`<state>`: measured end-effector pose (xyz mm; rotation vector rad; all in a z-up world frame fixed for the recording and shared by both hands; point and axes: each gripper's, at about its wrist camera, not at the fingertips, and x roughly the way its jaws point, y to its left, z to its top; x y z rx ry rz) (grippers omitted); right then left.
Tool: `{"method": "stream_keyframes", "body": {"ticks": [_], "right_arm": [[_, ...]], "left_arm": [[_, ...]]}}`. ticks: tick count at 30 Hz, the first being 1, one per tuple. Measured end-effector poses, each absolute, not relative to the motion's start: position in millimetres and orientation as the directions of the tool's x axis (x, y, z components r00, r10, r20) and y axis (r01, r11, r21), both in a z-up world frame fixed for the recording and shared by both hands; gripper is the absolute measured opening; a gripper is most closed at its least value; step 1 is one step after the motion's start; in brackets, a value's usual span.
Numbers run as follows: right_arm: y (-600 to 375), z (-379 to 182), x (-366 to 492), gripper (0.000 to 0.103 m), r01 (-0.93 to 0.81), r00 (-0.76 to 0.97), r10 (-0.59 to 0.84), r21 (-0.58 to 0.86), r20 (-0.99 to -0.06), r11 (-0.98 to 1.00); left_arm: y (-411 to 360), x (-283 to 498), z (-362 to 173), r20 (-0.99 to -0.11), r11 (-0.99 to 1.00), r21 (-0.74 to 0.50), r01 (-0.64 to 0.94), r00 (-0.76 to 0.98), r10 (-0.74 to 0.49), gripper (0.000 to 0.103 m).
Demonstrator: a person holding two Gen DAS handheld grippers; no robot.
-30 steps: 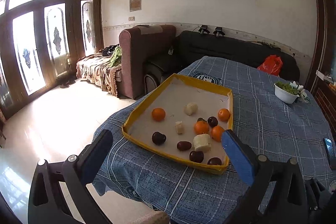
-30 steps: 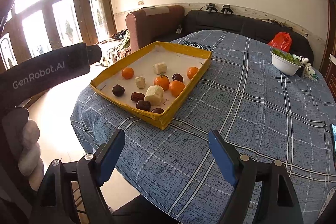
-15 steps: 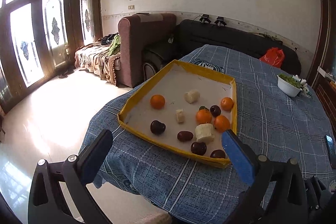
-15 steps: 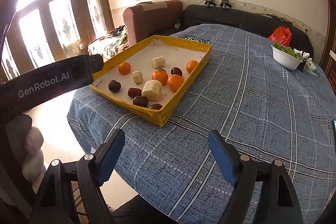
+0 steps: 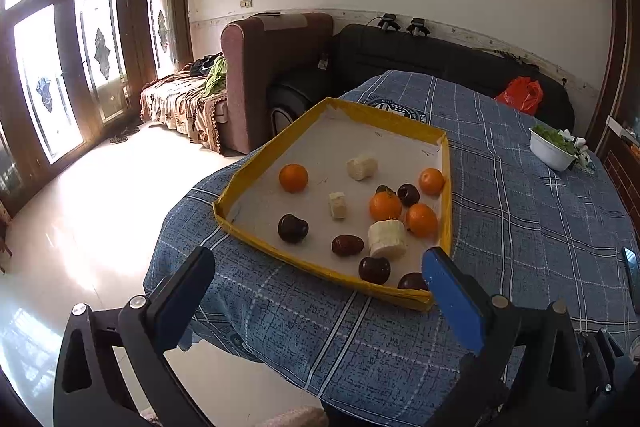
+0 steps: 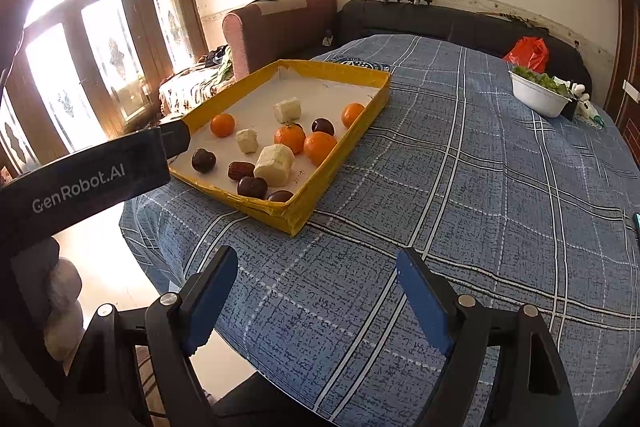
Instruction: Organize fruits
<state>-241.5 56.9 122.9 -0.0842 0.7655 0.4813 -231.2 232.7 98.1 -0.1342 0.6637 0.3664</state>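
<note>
Fruit lies loose in a yellow-rimmed tray (image 5: 447,195) near the table's (image 5: 520,219) left edge. In the left wrist view, the left gripper (image 5: 316,301) hangs before the tray's near rim, jaws wide apart with nothing between them; its right finger covers part of the nearest dark plum (image 5: 412,281). Four oranges (image 5: 293,178), several dark plums, a brown date (image 5: 347,245) and three pale peeled chunks (image 5: 386,239) crowd the tray's right side, while its far half is bare. A phone at the right border is cut off.

In the right wrist view, the right gripper (image 6: 316,301) hovers over bare blue plaid cloth, jaws spread and empty, well short of the tray. The left gripper's black body hides the tray's left corner. A white bowl of greens (image 6: 536,95) sits far right, with wide open cloth between.
</note>
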Motion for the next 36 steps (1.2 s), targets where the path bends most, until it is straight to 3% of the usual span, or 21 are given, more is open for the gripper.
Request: {"method": "stream_keyframes", "body": {"ticks": [25, 36], "right_arm": [[54.1, 114.2, -224.2, 0.087, -0.418, 0.601, 0.358, 0.101, -0.715, 0.903], [61.3, 109.4, -205.8, 0.087, -0.406, 0.593, 0.325, 0.075, -0.737, 0.911]], "left_arm": [[223.3, -218.2, 74.8, -0.694, 0.94, -0.007, -0.342, 0.678, 0.242, 0.103], [233.1, -218.0, 66.6, -0.726, 0.937, -0.07, -0.344, 0.661, 0.188, 0.103]]}}
